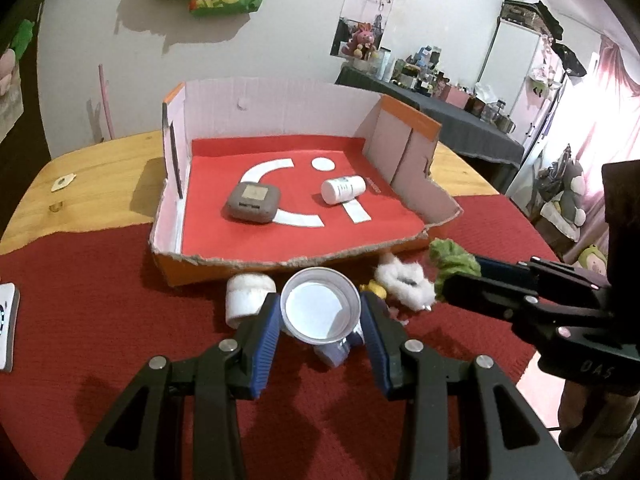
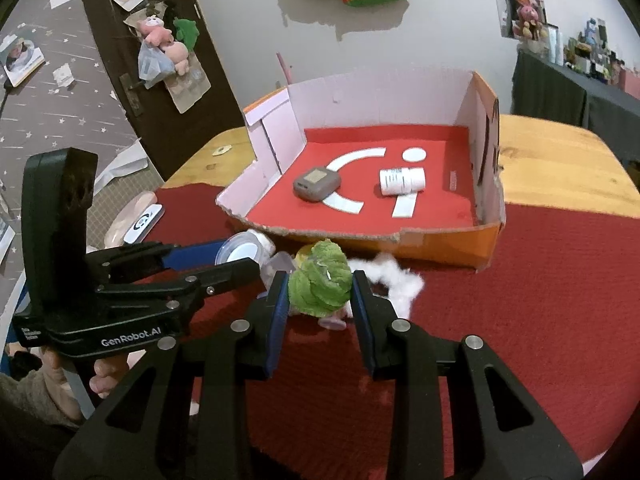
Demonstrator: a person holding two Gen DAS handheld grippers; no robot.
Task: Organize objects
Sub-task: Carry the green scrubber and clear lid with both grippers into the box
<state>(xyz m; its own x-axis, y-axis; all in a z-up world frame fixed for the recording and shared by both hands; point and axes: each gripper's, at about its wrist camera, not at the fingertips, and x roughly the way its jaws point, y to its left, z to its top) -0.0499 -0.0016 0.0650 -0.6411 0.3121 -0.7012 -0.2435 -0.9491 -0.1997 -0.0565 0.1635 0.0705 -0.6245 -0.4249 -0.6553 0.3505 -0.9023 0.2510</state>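
My left gripper [image 1: 320, 312] is shut on a clear plastic cup [image 1: 319, 306], held just in front of the cardboard box [image 1: 280, 268]. My right gripper [image 2: 318, 288] is shut on a green plush toy [image 2: 320, 282], to the right of the left gripper; the toy also shows in the left wrist view [image 1: 454, 260]. The box has a red floor [image 2: 440, 208] and holds a grey case [image 1: 252, 203] and a white pill bottle [image 1: 343, 189] lying on its side. A white jar [image 1: 248, 294] and a white fluffy item [image 1: 406, 280] lie on the red cloth before the box.
The box stands on a wooden table [image 1: 92, 184] partly covered by a red cloth [image 1: 88, 288]. A white device [image 2: 143, 224] lies at the cloth's left edge. A small yellow item [image 1: 376, 289] sits by the cup. Room clutter stands beyond the table.
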